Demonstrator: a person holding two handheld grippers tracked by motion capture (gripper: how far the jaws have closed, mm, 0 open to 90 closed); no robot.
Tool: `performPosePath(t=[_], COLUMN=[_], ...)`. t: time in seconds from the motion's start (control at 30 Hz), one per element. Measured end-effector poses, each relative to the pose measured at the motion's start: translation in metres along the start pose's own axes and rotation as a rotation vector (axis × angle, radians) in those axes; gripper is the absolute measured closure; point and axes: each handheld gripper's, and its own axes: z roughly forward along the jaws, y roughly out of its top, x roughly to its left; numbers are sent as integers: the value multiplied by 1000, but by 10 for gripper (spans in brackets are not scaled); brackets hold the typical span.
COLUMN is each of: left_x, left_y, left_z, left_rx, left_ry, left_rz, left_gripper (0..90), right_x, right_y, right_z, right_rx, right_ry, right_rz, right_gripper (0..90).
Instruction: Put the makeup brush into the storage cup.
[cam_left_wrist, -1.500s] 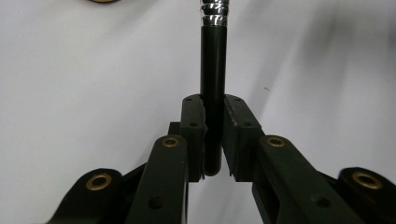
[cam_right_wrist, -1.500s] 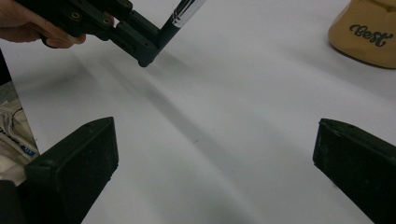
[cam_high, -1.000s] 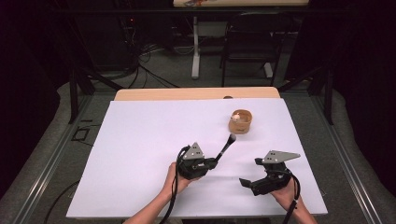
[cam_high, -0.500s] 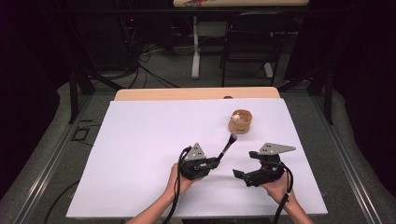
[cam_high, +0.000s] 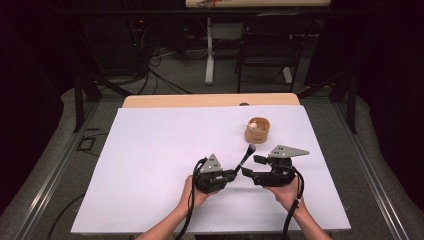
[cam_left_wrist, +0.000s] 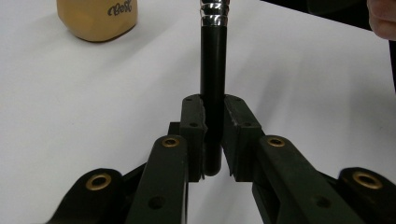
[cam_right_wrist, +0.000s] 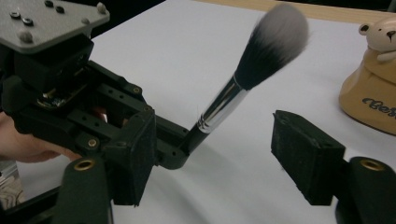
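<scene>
Left gripper clamped tight on black handle of makeup brush with silver ferrule and fluffy grey-white tip, brush angled up off white surface. Right gripper just beside it, jaws just been closing, nothing pinched between pads yet. Tan bear-topped container sits near, farther back.
</scene>
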Motion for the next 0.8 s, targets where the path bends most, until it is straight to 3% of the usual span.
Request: performPosePath(t=[0.17,0.43,0.8], left_x=[-3,-6,-12], left_y=[0,0,2], left_z=[2,4,6], left_rx=[-1,-8,-25], left_ry=[-2,-8,6], left_rz=[4,7,11], left_gripper=[791,790,790], right_x=[1,2,1], right_y=[2,1,-1], right_z=[5,5,3], right_rx=[-7,-26,-68], right_ry=[-17,-42,-36], right_rz=[18,34,56], right_gripper=[459,571,688])
